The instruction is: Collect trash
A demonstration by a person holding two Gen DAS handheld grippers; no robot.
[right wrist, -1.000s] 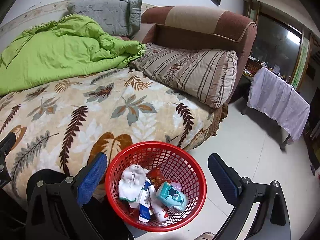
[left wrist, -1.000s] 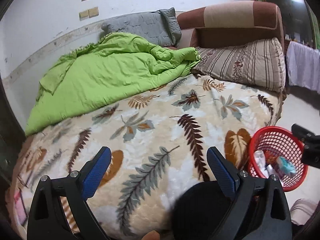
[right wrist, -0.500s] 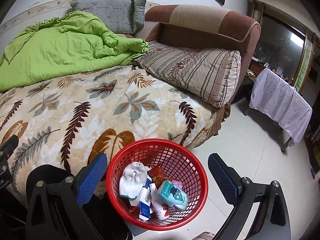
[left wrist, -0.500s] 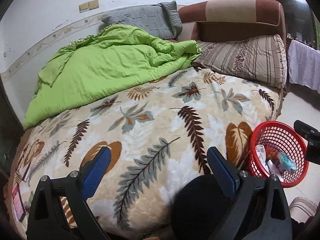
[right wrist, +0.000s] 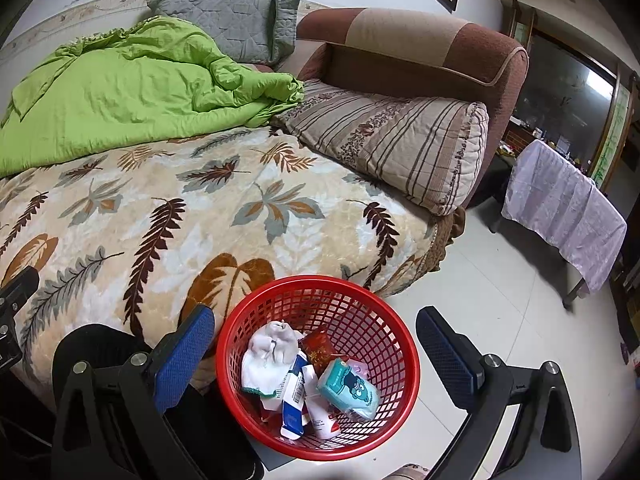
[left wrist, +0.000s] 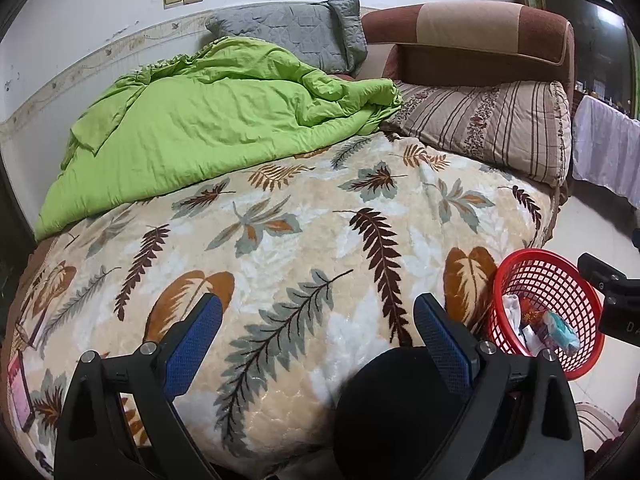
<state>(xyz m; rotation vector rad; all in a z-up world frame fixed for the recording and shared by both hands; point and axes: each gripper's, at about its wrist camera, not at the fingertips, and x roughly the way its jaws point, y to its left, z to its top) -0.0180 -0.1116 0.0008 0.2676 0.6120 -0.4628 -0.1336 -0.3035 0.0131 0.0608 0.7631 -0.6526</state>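
A red mesh basket (right wrist: pixel 320 292) stands on the floor beside the bed. Inside it lie a white crumpled cloth (right wrist: pixel 272 350), a red wrapper (right wrist: pixel 318 348), a teal tissue pack (right wrist: pixel 348 390) and white-and-blue tubes (right wrist: pixel 294 396). My right gripper (right wrist: pixel 316 350) hangs open above the basket, nothing between its blue pads. The left wrist view shows the same basket (left wrist: pixel 552 276) at the right edge. My left gripper (left wrist: pixel 318 340) stands open over the leaf-patterned blanket (left wrist: pixel 280 240), empty. No loose trash shows on the blanket.
A green quilt (left wrist: pixel 200 132), a grey pillow (left wrist: pixel 288 36) and a striped pillow (left wrist: pixel 488 124) lie at the bed's head by a brown headboard (right wrist: pixel 420 48). A table under a pale cloth (right wrist: pixel 560 204) stands right. White tiled floor (right wrist: pixel 480 300) lies between. A black-clad knee (left wrist: pixel 392 408) sits below.
Both grippers have drawn back and up a little, so more of the bed and floor shows. The basket and its contents stay put, and both grippers remain open.
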